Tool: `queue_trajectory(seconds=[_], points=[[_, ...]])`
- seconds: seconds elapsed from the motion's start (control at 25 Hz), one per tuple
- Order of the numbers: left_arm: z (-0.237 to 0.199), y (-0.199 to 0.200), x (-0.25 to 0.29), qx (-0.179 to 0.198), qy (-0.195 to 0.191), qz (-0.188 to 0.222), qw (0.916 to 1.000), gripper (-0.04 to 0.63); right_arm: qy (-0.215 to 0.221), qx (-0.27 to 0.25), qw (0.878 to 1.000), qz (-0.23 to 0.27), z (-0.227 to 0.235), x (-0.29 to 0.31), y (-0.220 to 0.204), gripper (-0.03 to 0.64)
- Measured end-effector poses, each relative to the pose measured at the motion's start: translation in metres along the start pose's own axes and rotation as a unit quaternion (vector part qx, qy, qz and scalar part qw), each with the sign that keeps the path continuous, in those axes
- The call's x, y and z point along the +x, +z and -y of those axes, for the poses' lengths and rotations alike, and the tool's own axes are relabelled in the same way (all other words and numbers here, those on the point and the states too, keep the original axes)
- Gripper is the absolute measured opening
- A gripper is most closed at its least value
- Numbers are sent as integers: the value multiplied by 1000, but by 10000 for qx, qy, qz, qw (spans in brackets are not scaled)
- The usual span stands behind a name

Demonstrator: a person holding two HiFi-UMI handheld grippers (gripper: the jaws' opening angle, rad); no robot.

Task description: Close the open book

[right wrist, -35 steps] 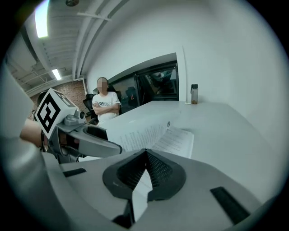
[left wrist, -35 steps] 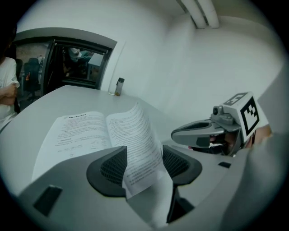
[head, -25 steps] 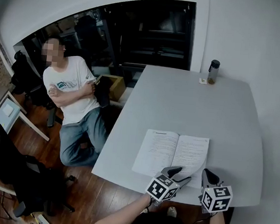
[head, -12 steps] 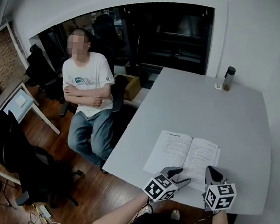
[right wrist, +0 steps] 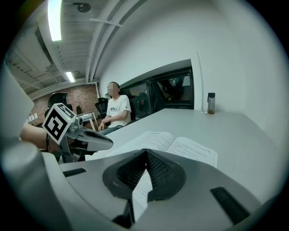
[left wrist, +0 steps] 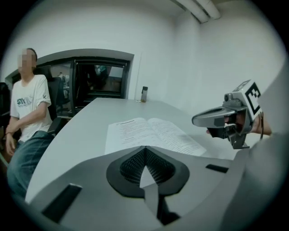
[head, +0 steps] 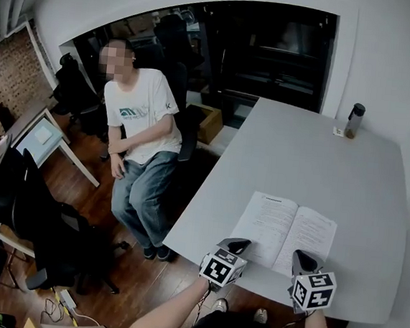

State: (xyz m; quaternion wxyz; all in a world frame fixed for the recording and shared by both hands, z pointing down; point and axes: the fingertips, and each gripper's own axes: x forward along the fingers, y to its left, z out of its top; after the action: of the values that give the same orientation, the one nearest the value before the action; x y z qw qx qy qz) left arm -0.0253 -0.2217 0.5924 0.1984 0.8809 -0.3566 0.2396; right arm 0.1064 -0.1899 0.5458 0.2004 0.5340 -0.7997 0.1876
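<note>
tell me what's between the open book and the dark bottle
Only bare grey tabletop separates the open white-paged book from the dark cylindrical bottle; a small white tag lies beside the bottle. The head view shows it.

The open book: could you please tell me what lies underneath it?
The open book lies flat on the grey table, with bare tabletop showing beside its visible edges. Nothing pokes out from beneath. Its covers and the surface under the pages are hidden.

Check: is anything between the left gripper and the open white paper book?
Nothing visible. The left gripper, its jaws just closed on nothing, is at the near left corner of the open white paper book, whose pages lie bare. The dark bottle stands away at the grey table's far corner.
</note>
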Motion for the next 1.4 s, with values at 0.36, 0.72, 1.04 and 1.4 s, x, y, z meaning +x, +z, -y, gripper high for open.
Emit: queue_trajectory(seconds=[0.36,0.72,1.04,1.4], points=[[-62,-47,-6,-206,737,-675,9948,5,299,-125,9981,-518,-31,38,-29,3],[-73,-80,12,-373,715,-1177,9898,5,314,-163,9948,-954,-39,55,-58,3],[-63,-75,20,-372,584,-1219,9901,5,361,-186,9912,-1259,-37,61,-77,3],[-54,-67,19,-485,583,-1102,9910,5,443,-69,9914,-1231,-35,56,-83,3]])
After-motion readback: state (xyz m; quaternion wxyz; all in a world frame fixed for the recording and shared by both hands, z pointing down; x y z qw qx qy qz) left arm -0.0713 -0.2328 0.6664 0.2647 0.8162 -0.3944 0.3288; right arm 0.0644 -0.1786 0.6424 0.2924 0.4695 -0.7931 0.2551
